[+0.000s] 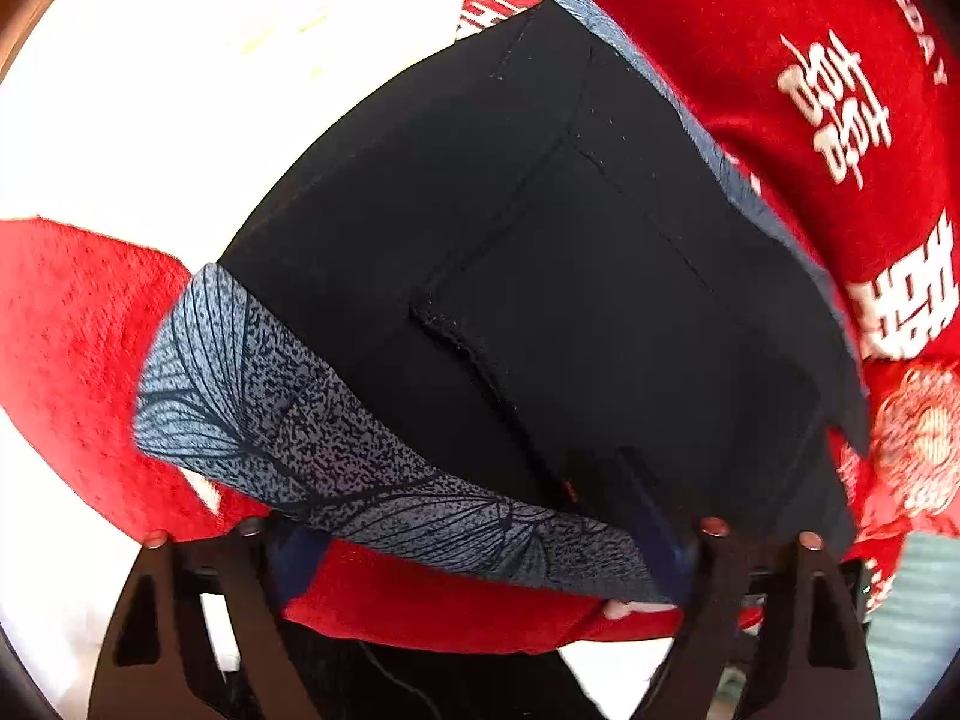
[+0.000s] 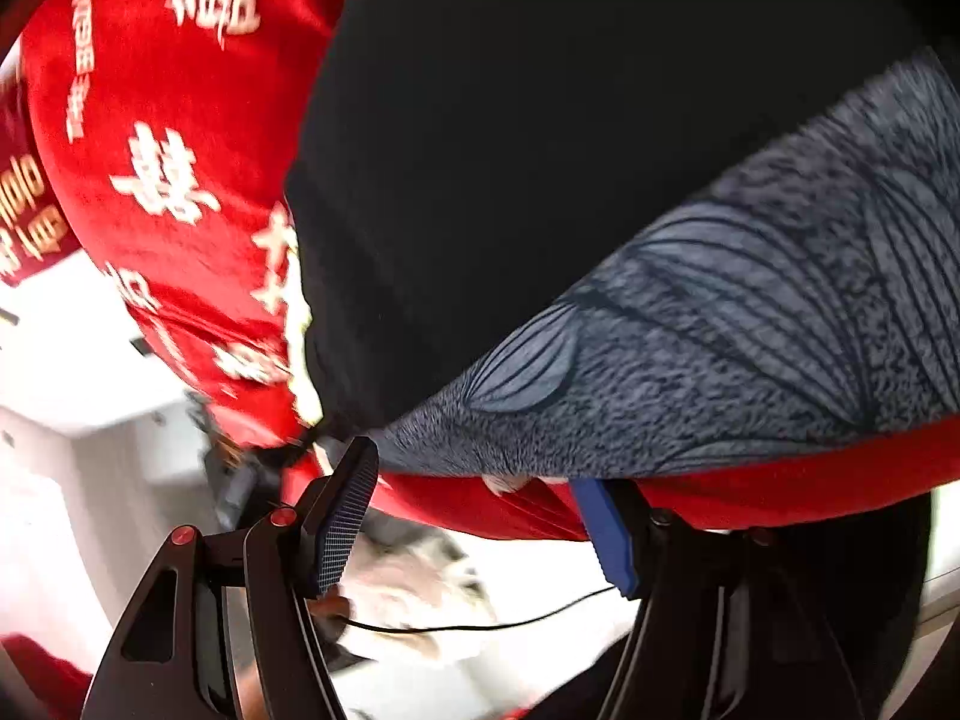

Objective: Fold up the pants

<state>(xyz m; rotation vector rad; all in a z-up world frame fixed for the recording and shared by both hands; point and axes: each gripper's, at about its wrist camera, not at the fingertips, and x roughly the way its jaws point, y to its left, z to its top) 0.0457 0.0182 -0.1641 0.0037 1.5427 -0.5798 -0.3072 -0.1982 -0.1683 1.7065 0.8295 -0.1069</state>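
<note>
Left wrist view looks steeply down on the pants (image 1: pixel 540 276), a dark navy pair lying flat on a red blanket (image 1: pixel 750 60) printed with white characters. The grey patterned waistband (image 1: pixel 312 420), marked with fine leaf-like lines, runs along the pants' near edge, close to the near edge of the blanket. A seam and the stitched edge of a pocket cross the dark cloth. Beyond the blanket's far left edge lies a bright white surface (image 1: pixel 120 120), washed out by light.

The left gripper (image 1: pixel 480 546) sits at the waistband with its jaws partly apart. The band passes across the gap between them, and its right blue pad (image 1: pixel 654 516) lies over the cloth's edge, while the left pad is mostly hidden under the band. Whether the pads press on the fabric cannot be told from this view.

Right wrist view shows the same waistband (image 2: pixel 720 360) from the other end, curving over the blanket's near edge (image 2: pixel 780 492). The right gripper (image 2: pixel 480 522) also stands partly apart. Its left ribbed pad (image 2: pixel 342 516) is clear of the cloth beside the waistband's corner, and its right blue pad (image 2: pixel 612 540) sits just under the blanket's edge; nothing is visibly clamped. A thin black cable (image 2: pixel 480 624) trails below, over a pale blurred floor (image 2: pixel 72 480).
</note>
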